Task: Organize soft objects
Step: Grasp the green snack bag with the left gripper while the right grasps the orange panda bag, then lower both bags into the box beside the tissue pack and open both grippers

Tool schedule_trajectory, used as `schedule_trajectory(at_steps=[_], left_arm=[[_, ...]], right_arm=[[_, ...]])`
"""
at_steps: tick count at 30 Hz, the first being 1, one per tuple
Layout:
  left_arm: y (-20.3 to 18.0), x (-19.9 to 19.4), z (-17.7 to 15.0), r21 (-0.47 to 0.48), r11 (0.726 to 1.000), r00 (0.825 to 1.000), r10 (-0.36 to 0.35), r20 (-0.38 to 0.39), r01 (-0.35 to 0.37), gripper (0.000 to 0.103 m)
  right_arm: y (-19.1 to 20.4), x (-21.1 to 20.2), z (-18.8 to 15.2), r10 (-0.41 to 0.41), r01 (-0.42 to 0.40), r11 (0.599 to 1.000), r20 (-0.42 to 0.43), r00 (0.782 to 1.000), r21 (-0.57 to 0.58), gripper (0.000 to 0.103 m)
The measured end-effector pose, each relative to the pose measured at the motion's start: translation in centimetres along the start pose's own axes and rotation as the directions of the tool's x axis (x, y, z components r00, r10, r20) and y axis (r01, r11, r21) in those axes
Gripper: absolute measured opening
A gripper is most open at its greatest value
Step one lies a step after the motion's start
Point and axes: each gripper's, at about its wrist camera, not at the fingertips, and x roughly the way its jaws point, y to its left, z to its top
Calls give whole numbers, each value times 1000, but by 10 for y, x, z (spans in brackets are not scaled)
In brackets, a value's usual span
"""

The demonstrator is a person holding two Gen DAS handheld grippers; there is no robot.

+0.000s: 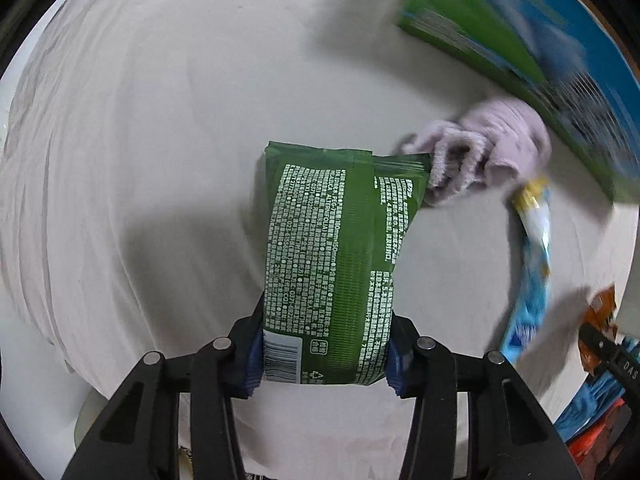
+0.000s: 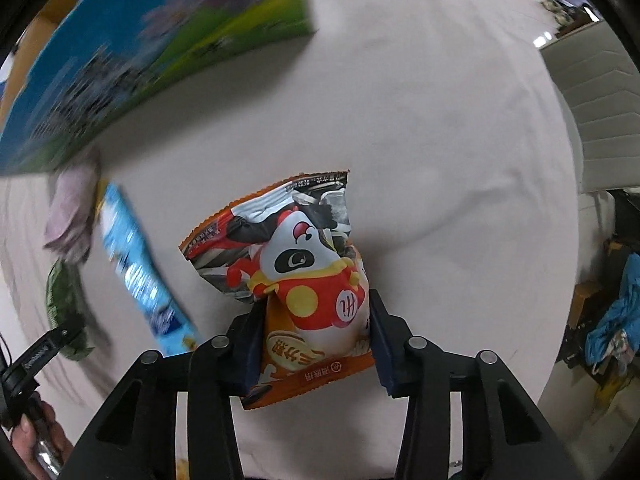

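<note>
My left gripper [image 1: 324,354] is shut on a green wipes pack [image 1: 336,256] with white print and holds it above the white sheet [image 1: 160,120]. My right gripper [image 2: 314,344] is shut on an orange snack bag [image 2: 296,280] with a panda figure. A lilac fluffy cloth [image 1: 488,148] lies just beyond the green pack's far end. A blue and white packet [image 1: 530,268] lies to its right. In the right wrist view the cloth [image 2: 74,208], the blue packet [image 2: 140,276] and the green pack [image 2: 64,304] show at the left.
A large green and blue box [image 1: 520,48] stands at the far right of the sheet; it also shows in the right wrist view [image 2: 152,56] at the upper left. A white sofa [image 2: 600,112] and clutter [image 2: 616,320] lie beyond the sheet's right edge.
</note>
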Motion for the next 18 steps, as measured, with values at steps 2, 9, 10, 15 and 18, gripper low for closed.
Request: schedule_trajectory(at_steps=[2,9,10,15,18], left_arm=[[-14,-7,-3,19,1000,1000,-16,4,16,44],[-53,-56,-9,90,994,994,-71,86,64,43],[-55,-66,-12,103,992,991,-82,105,71,43],[-85,-121,-7,153,980,969,-153,192,124,43],[-101,-147,-1,183,971,951,-198,236,156,43]], right_arm=[[8,-6,-13,14,-14,1000,-4,1000,-13,46],[31,-43,-29,66,-64,995,28,997,-82,45],[34,-54,-29,81,-77,993,40,996,-94,45],[47,-114,-20,149,-134,981,105,983,-141,45],[53,-152,-10,175,-150,976,159,972,-159,45]])
